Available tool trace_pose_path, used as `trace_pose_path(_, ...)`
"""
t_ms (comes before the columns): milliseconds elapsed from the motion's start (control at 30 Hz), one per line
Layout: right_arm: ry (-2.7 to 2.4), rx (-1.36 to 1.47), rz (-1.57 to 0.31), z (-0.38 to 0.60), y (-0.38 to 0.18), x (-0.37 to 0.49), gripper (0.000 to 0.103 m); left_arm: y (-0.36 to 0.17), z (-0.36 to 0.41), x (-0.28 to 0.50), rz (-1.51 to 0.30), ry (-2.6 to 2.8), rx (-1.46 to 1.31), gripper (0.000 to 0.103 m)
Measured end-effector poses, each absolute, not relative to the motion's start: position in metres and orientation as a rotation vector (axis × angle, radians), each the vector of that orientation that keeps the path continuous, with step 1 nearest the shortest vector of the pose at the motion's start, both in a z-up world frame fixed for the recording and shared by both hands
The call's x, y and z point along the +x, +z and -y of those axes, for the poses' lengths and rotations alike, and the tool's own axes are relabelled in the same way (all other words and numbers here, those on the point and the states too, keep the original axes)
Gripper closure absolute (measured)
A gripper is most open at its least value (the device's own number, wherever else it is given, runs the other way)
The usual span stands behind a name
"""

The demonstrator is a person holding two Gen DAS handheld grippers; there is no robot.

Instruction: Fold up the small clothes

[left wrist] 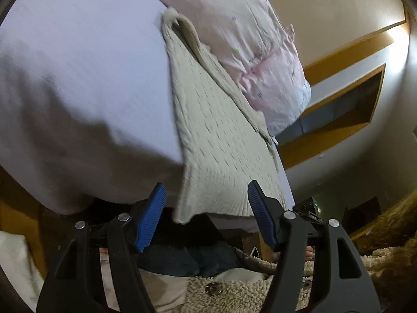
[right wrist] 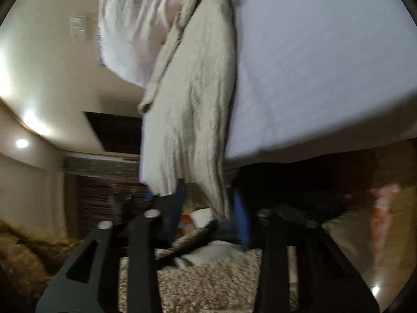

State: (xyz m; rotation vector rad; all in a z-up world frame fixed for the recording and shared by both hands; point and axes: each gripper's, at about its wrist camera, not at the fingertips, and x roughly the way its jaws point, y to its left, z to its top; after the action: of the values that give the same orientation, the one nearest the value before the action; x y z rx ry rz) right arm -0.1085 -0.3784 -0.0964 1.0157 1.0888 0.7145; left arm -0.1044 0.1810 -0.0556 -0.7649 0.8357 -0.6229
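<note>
Two garments lie on the white bed (left wrist: 78, 78), ahead of both pairs of fingers: a cream knit sweater (left wrist: 221, 135) and, beyond it, a pale pink printed piece (left wrist: 234, 26). The sweater's ribbed hem hangs over the bed's edge, probably so it can be pinched from below. The left gripper (left wrist: 206, 219) has its blue fingers (left wrist: 152, 216) spread wide, one on each side of that hem, holding nothing. The right gripper (right wrist: 206, 219) also looks parted and empty, its blurred fingers flanking a hanging fold. The knit is soft, cabled and rumpled, one rolled cuff curling towards the pink piece.
</note>
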Motion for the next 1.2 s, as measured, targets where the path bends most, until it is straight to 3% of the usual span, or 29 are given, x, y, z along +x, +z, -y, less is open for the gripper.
trace_pose_path(33,0.729,1.023,-1.074,0.377,-0.096,-0.108,0.095,-0.059,-0.177,-0.103,-0.841,-0.631,-0.776,0.039)
trace_pose_path(100,0.737,0.999,-1.038,0.374,-0.089,-0.108,0.095,-0.066,-0.174,-0.101,-0.852,-0.649,-0.813,0.052)
trace_pose_path(167,0.748,0.956,-0.993,0.371,-0.072,-0.107,0.095,-0.073,-0.169,-0.099,-0.876,-0.656,-0.847,0.081)
trace_pose_path(233,0.762,0.923,-0.927,0.374,-0.05,-0.105,0.095,-0.077,-0.166,-0.097,-0.893,-0.647,-0.855,0.095)
trace_pose_path(333,0.775,0.872,-0.799,0.377,-0.006,-0.094,0.096,-0.067,-0.164,-0.097,-0.878,-0.663,-0.861,0.097)
trace_pose_path(467,0.768,0.764,-0.652,0.381,0.057,-0.06,0.096,0.003,-0.163,-0.073,-0.739,-0.699,-0.758,0.097)
trace_pose_path(667,0.577,0.74,-0.495,0.387,0.102,0.054,0.096,0.109,-0.152,0.064,-0.554,-0.521,-0.608,0.097)
trace_pose_path(767,0.401,0.71,-0.515,0.393,0.083,0.121,0.096,0.108,-0.127,0.147,-0.603,-0.38,-0.522,0.097)
trace_pose_path(967,0.206,0.683,-0.727,0.388,0.023,0.201,0.096,0.036,-0.102,0.239,-0.803,-0.204,-0.524,0.097)
trace_pose_path(1067,0.142,0.624,-0.704,0.384,0.021,0.205,0.081,0.028,-0.099,0.241,-0.815,-0.223,-0.521,0.097)
trace_pose_path(1100,0.133,0.617,-0.663,0.385,0.027,0.199,0.053,0.03,-0.1,0.242,-0.815,-0.242,-0.523,0.097)
trace_pose_path(1133,0.109,0.613,-0.609,0.387,0.034,0.19,0.019,0.036,-0.104,0.238,-0.819,-0.26,-0.527,0.089)
trace_pose_path(1200,0.137,0.616,-0.514,0.389,0.041,0.171,0.006,0.047,-0.112,0.229,-0.804,-0.261,-0.526,0.057)
